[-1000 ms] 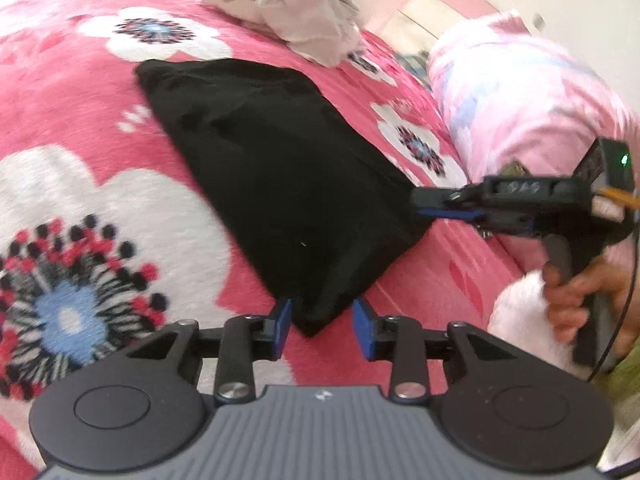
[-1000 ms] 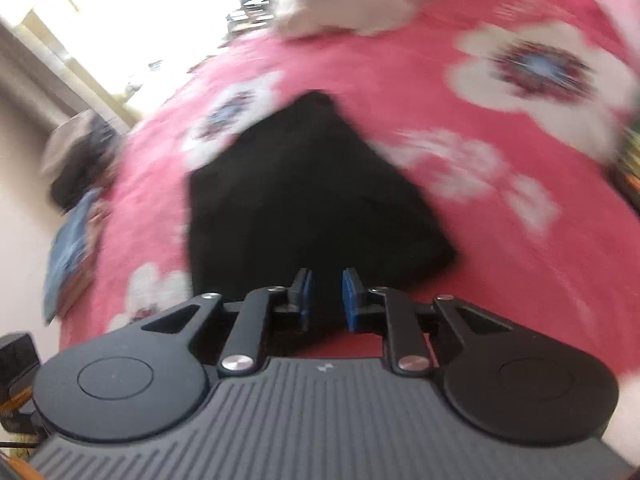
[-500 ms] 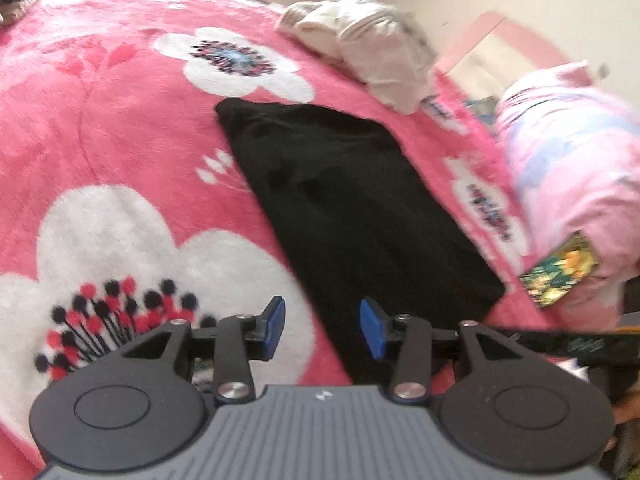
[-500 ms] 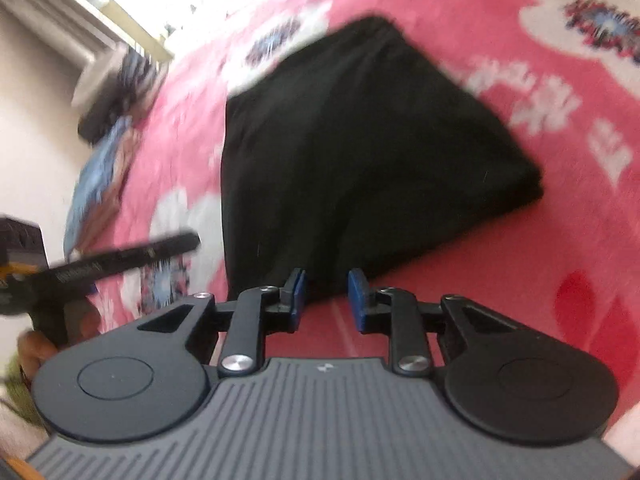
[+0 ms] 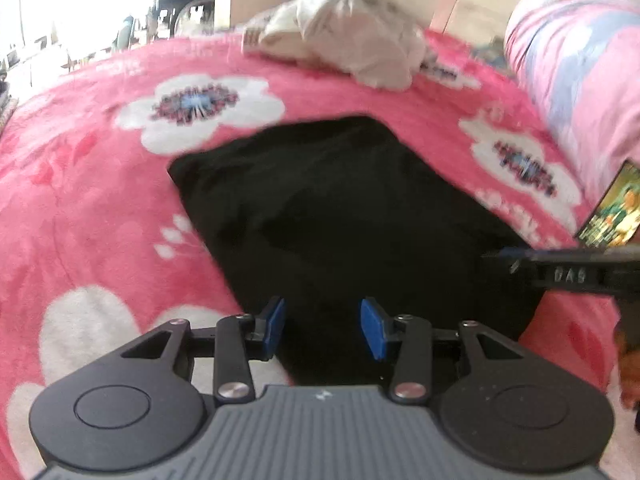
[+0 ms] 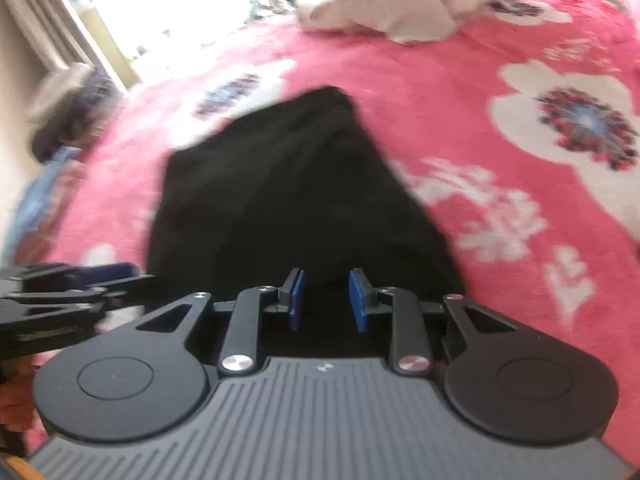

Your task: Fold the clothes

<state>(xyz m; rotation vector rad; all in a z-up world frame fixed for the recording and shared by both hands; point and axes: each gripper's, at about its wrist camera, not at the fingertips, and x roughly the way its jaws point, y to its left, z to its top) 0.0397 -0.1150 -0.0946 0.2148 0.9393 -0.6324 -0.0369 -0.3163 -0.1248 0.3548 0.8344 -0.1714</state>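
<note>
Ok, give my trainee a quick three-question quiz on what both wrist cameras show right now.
1. True or false: the black garment lies flat on the pink floral blanket.
2. What lies beyond the garment? A) white crumpled clothes B) a laundry basket C) shoes
3. Fill in: the left tool and the right tool each have ___ blue pads, gripping nothing.

Key: 1 true; 2 A; 3 parted.

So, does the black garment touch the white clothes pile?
Apart. The left wrist view shows pink blanket between the black garment and the white pile.
</note>
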